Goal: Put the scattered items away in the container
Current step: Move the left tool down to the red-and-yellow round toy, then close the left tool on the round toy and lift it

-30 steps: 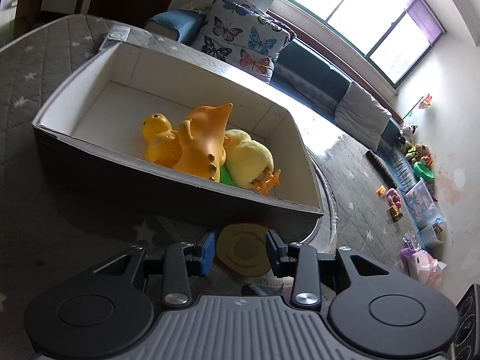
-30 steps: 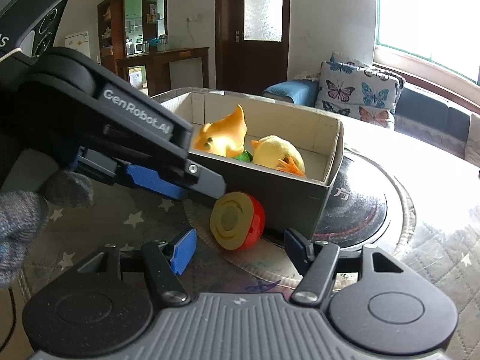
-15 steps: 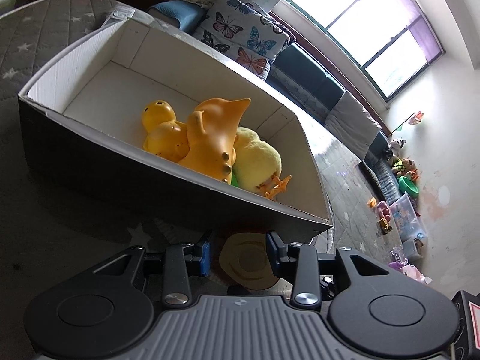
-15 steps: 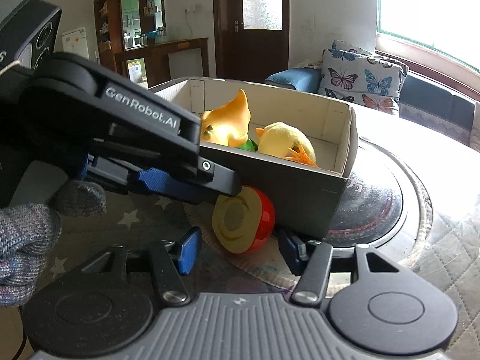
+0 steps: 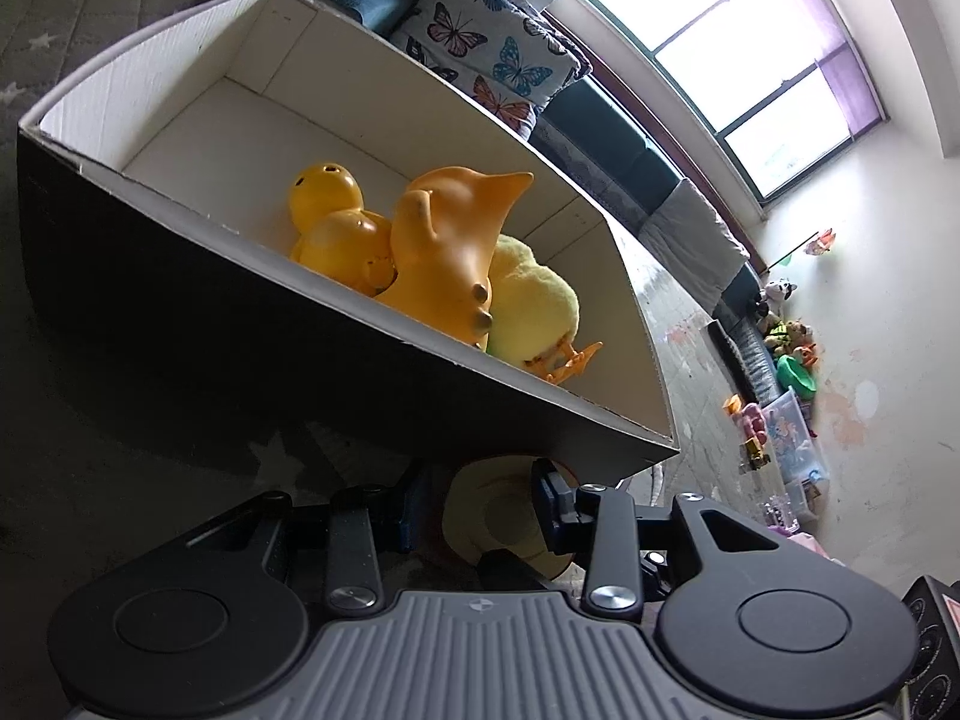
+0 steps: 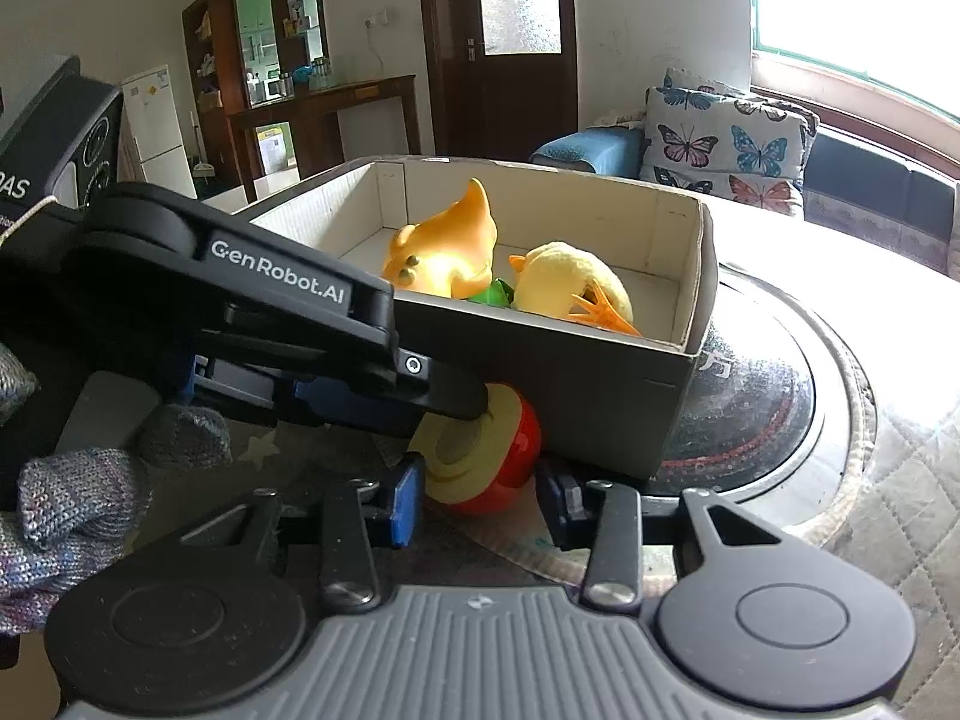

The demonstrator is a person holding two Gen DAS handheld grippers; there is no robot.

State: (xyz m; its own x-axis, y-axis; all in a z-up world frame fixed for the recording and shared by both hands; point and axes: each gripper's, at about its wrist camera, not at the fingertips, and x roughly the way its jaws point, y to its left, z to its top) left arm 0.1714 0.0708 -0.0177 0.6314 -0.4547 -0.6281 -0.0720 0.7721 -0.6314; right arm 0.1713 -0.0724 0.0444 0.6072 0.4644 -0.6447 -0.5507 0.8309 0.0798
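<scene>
A toy half apple [image 6: 480, 456], red skin with a cream cut face, lies on the table against the box's near wall; it also shows in the left wrist view [image 5: 498, 516]. My left gripper [image 5: 480, 510] reaches over it, fingers either side, jaws apart. My right gripper [image 6: 480, 501] also brackets the apple, jaws apart. The dark cardboard box [image 6: 600, 396] with a white inside [image 5: 198, 114] holds a yellow rubber duck [image 5: 336, 228], an orange toy [image 5: 456, 252] and a plush chick [image 6: 570, 288].
A round dark hotplate [image 6: 756, 414] sits in the table under the box's right end. A grey quilted star cloth [image 6: 900, 510] covers the table. A sofa with butterfly cushions [image 6: 720, 144] stands behind. Toys [image 5: 786, 360] lie on the floor.
Both grippers moved in closer to the half apple and the box. The right gripper's jaws narrowed around the apple. The left gripper's finger now lies over the apple's top.
</scene>
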